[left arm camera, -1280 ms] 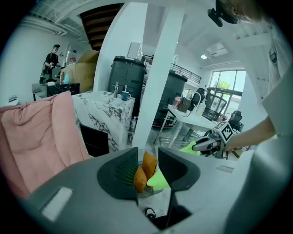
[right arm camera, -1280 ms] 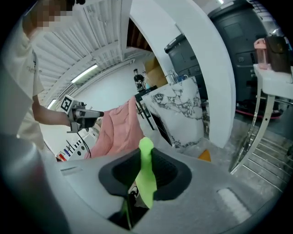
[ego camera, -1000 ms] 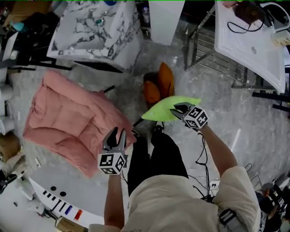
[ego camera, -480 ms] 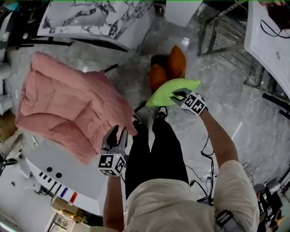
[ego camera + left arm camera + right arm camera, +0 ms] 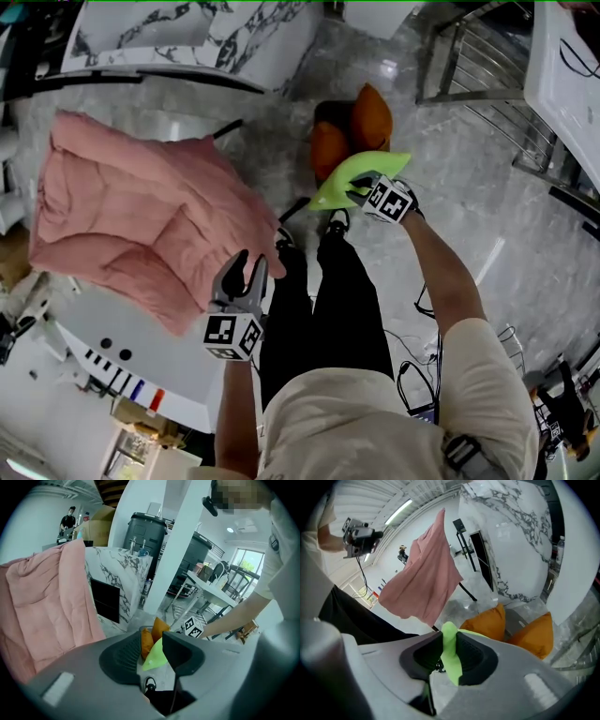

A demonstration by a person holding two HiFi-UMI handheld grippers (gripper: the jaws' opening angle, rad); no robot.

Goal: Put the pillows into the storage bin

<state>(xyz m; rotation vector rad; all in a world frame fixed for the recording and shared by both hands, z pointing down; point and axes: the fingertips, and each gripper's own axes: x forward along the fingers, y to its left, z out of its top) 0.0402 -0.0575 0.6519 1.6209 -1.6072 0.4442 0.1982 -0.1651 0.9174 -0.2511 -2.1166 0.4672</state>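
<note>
**Green pillow pinched at its edge above the bin**

**Tools.** The right gripper (image 5: 449, 654) is clamped on a thin fold at the edge of the green pillow (image 5: 361, 172). Its jaws have just been opening slightly, yet fabric fills the gap and touches both pads. The left gripper (image 5: 152, 653) has its jaws apart with nothing between them, low beside a pink quilt (image 5: 131, 216).

**Location.** The pillow hangs from that one pinch just above the storage bin (image 5: 328, 117) on the floor. Two orange pillows (image 5: 372, 117) already stand inside.

**Handling, as judged.** The pillow is light, soft and not fragile, and a single pinch carries it. It droops rather than holding flat. The smooth cover could slide out of a shallow fold, so a deeper bite at a corner or seam is safer.

**Appearance.** It is lime green, plain and fairly flat, with pointed corners.
</note>
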